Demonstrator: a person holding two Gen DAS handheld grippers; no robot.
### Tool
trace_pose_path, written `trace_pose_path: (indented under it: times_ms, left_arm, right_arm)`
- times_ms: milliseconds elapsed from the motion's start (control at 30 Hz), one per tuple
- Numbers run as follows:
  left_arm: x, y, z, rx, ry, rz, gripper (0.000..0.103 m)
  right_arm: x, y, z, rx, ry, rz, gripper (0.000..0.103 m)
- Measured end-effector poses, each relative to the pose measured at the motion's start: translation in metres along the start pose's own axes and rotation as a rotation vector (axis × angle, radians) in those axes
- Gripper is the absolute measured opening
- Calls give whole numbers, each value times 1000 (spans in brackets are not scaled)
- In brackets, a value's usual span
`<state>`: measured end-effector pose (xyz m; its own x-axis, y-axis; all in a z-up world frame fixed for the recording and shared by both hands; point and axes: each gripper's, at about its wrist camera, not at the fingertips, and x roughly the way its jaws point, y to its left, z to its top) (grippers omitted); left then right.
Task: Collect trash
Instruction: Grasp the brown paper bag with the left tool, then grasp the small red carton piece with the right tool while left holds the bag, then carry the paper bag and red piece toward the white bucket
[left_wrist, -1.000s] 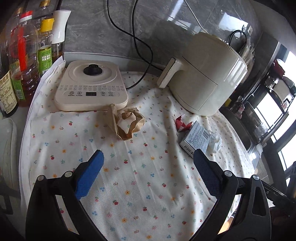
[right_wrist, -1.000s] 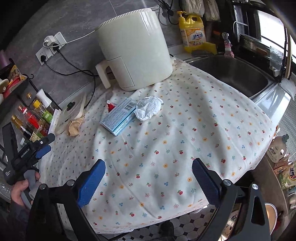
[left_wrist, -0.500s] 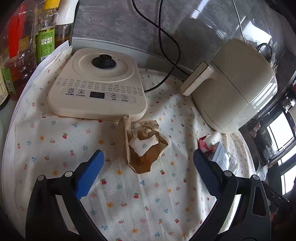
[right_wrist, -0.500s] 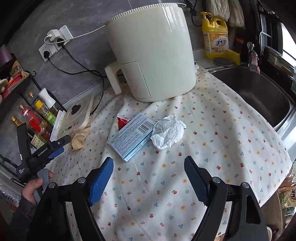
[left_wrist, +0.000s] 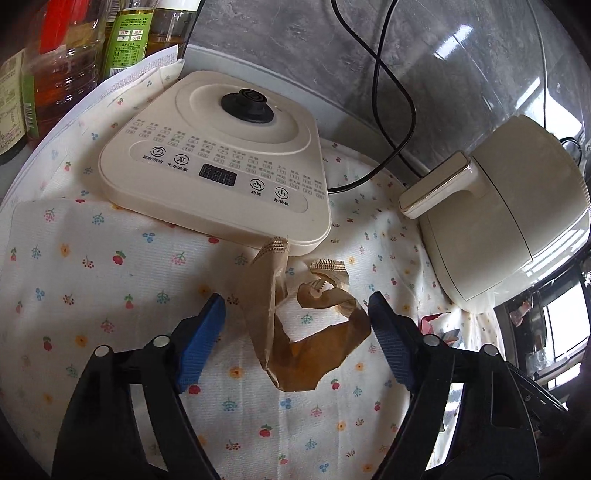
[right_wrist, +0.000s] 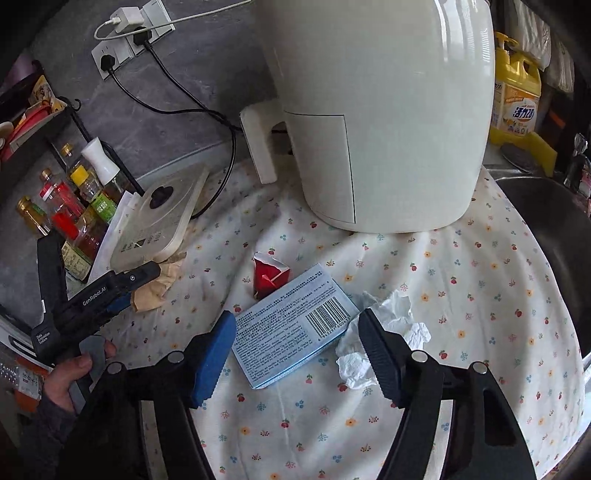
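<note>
A torn brown paper bag (left_wrist: 306, 332) lies on the flowered cloth in front of the induction cooker. My left gripper (left_wrist: 297, 343) is open, its fingers on either side of the bag, not closed on it. It also shows in the right wrist view (right_wrist: 122, 291) beside the bag (right_wrist: 155, 291). My right gripper (right_wrist: 297, 354) is open, straddling a light blue box (right_wrist: 291, 328) with a barcode. A crumpled white tissue (right_wrist: 384, 332) lies right of the box, partly behind the right finger. A red wrapper (right_wrist: 267, 277) lies just beyond the box.
A cream induction cooker (left_wrist: 221, 162) and a cream air fryer (right_wrist: 376, 110) stand at the back, with black cords to wall sockets (right_wrist: 122, 48). Oil and sauce bottles (left_wrist: 55, 62) stand at the left. A sink (right_wrist: 546, 229) and a yellow detergent bottle (right_wrist: 517, 99) are at the right.
Both grippers have moved forward and down: the left now straddles the brown bag, the right now straddles the blue box. Both stay open.
</note>
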<state>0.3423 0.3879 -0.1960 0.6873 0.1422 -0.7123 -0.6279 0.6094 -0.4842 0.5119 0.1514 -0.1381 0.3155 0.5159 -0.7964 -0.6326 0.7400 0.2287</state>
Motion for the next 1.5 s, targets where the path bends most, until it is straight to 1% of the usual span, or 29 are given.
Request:
trace_pose_path:
  times_ms: [33,67,100,133,167,200,267,400,467,567,633,700,733,767,800,967,1133,1233,1367,1500]
  left_arm:
    - [-1,1,0,-10,9,-13,45]
    - [-4,2,-1,-18,9,-13,40]
    - [-8,3,-3,-19,-2,7,33]
    - [-14,3,-4,-16,-14,25,29]
    - [-19,5,-6,-18,-19,31,28]
    - [-24,6,-7,-23,-21,35,27]
    - [-35,9,-11,-26,-30,50,27]
    - [-55,17,-18,-35,-44,73,27]
    - [-63,22,-21,-42,-50,86,27]
    - [-74,29,-24,-54,-58,101,27]
    - [-79,32,-24,-54,-61,108,27]
    - [-84,34,-24,-48,-62,111,27]
    - [-86,34,-24,-43,-63,111,27]
    - [-88,34,-23,-39,-64,108,27]
    - [-90,34,-23,-33,-65,105,27]
    - [-96,31,-23,-3,-64,75,27]
    - [-102,23,-25,38,-54,32,27]
    - [-106,16,-28,82,-38,13,27]
    - [-119,7,-34,138,-36,-24,27]
    - [-127,4,-47,175,-19,-61,27]
  right_arm:
    - [4,1,2,-10,8,4,67]
    - [9,3,5,-19,15,8,66]
    - [13,4,7,-29,23,14,65]
    - [18,7,9,-39,30,20,63]
    - [23,9,11,-50,36,23,62]
    - [28,12,13,-61,43,25,61]
    - [37,17,17,-76,53,33,56]
    - [54,23,23,-77,68,48,48]
    - [61,26,25,-80,78,52,40]
    - [69,30,27,-71,92,67,35]
    - [74,34,27,-76,94,65,31]
    - [79,37,27,-79,96,44,27]
    - [82,37,27,-74,97,36,23]
    - [85,37,27,-70,101,31,15]
    - [87,37,27,-66,107,27,13]
    - [81,34,27,-44,76,24,10]
    - [58,37,19,-26,44,36,10]
    - [42,39,11,-21,18,38,10]
    - [22,42,-3,9,-16,50,10]
    - [6,45,-21,37,-29,35,10]
